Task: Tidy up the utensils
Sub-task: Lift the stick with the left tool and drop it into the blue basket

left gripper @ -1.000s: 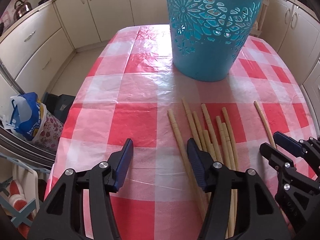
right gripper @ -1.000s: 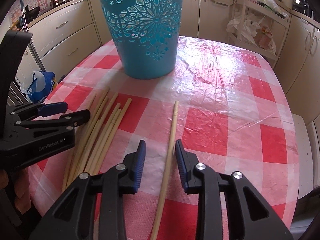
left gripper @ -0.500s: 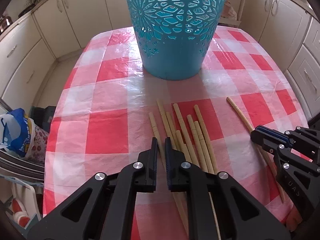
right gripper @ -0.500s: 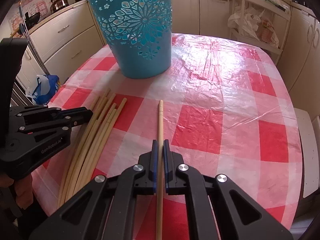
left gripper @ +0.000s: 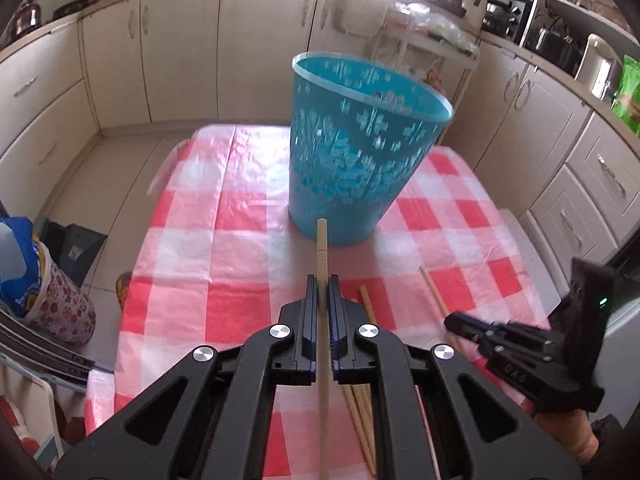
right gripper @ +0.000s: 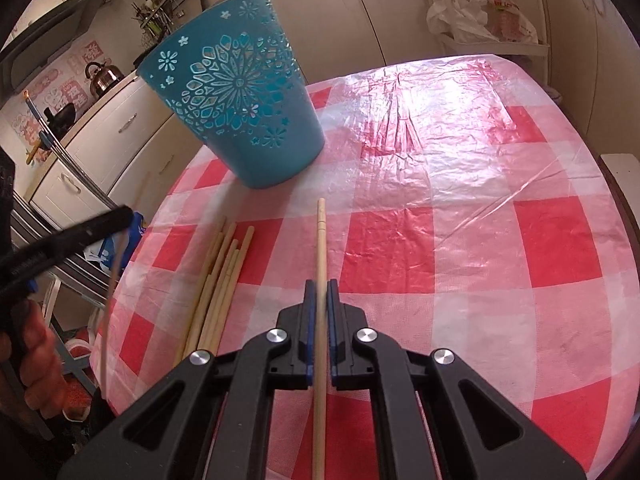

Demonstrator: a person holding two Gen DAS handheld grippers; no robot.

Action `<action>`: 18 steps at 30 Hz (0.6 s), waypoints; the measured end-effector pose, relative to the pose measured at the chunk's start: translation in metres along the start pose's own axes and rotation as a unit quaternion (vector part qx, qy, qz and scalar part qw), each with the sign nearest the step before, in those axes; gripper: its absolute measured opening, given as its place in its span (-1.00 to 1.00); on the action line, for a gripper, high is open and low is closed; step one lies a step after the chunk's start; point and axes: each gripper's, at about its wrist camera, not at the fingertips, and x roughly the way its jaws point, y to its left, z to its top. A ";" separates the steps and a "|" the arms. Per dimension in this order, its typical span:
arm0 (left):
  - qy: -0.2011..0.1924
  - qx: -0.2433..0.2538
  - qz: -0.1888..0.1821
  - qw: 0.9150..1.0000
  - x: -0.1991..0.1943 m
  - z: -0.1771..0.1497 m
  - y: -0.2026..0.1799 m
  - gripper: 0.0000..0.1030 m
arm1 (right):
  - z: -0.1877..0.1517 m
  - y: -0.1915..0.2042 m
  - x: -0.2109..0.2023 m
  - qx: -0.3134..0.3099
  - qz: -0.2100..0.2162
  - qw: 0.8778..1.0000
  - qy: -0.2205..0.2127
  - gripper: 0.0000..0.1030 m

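A blue cut-out basket (left gripper: 360, 148) stands upright on the red-checked table (left gripper: 240, 304); it also shows in the right wrist view (right gripper: 240, 112). My left gripper (left gripper: 322, 284) is shut on a wooden chopstick (left gripper: 322, 248), held above the table with its tip toward the basket's base. My right gripper (right gripper: 320, 288) is shut on another chopstick (right gripper: 320, 240), raised over the cloth. Several loose chopsticks (right gripper: 218, 280) lie in a bundle on the table left of it. The left gripper shows blurred in the right wrist view (right gripper: 124, 214).
Kitchen cabinets (left gripper: 180, 48) ring the table. A patterned bag (left gripper: 44, 284) stands on the floor to the left. A rack with plastic bags (right gripper: 480, 12) stands behind the table. The right gripper shows at the left wrist view's right side (left gripper: 452, 322).
Both grippers have closed, each on a chopstick, and lifted them off the table. The left one has risen well above the table, so the basket's rim now shows.
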 end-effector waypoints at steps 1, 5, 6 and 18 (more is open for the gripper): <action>-0.024 -0.002 -0.008 1.000 -0.014 0.011 -0.003 -0.90 | 0.000 0.000 0.000 0.000 -0.001 1.000 0.000 -0.88; -0.110 -0.002 -0.024 0.994 -0.050 0.056 -0.006 -0.90 | -0.002 0.004 0.001 -0.006 -0.002 1.000 0.001 -0.88; -0.132 -0.002 -0.026 0.991 -0.057 0.069 -0.008 -0.90 | -0.001 0.003 0.001 -0.005 -0.001 1.000 0.002 -0.88; -0.314 -0.016 -0.006 0.949 -0.049 0.178 -0.032 -0.91 | 0.000 0.000 0.002 -0.001 -0.004 1.000 0.004 -0.88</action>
